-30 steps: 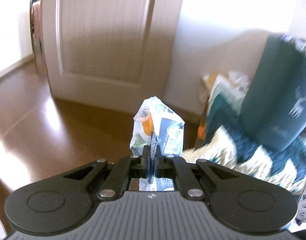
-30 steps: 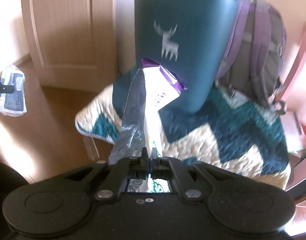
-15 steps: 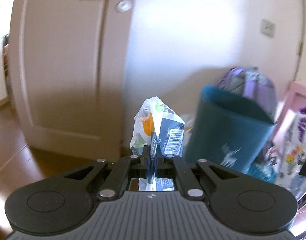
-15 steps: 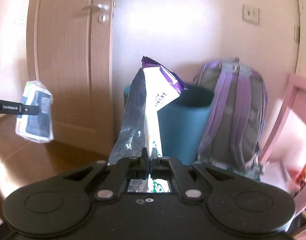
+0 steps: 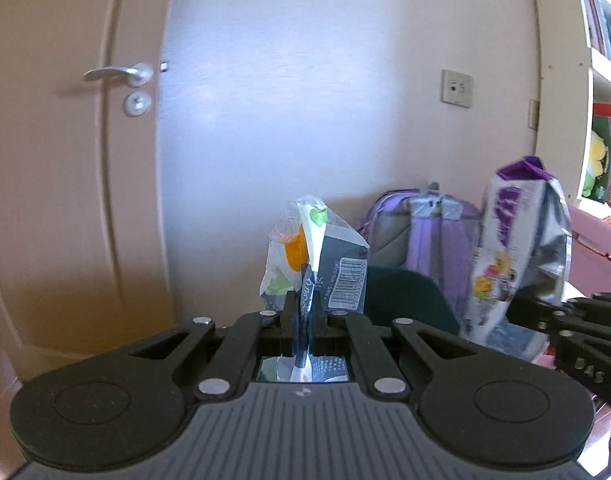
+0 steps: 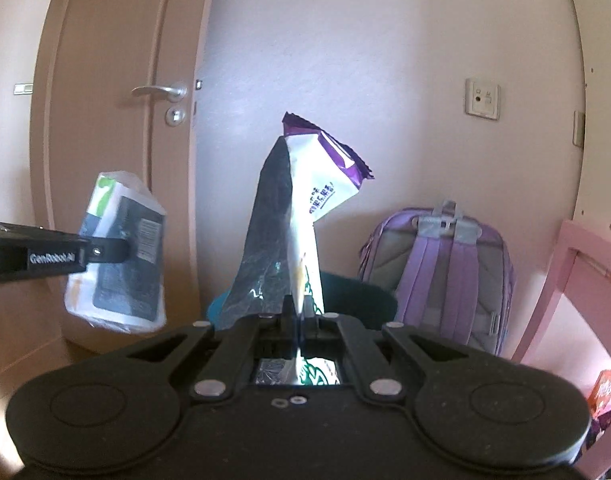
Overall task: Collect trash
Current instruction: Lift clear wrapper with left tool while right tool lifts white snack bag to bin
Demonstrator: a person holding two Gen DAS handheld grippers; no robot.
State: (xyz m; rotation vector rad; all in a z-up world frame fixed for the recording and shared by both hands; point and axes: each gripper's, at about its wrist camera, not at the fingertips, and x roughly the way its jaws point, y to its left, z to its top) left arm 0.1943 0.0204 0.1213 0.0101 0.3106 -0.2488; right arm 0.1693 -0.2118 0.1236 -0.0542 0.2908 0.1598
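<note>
My left gripper is shut on a crumpled wrapper with a barcode, orange and green print; the same wrapper hangs at the left of the right wrist view. My right gripper is shut on a tall white and purple snack bag with a foil inside, which also shows at the right of the left wrist view as a snack bag. The dark teal trash bin stands low behind both pieces of trash, with only its rim showing.
A purple backpack leans on the wall behind the bin. A closed beige door with a lever handle is at left. A pink chair frame and shelves with books are at right.
Both grippers have risen and tilted up, so the floor and zigzag blanket dropped out of view and the bin sank low. Both stay shut on their trash, now closer together.
</note>
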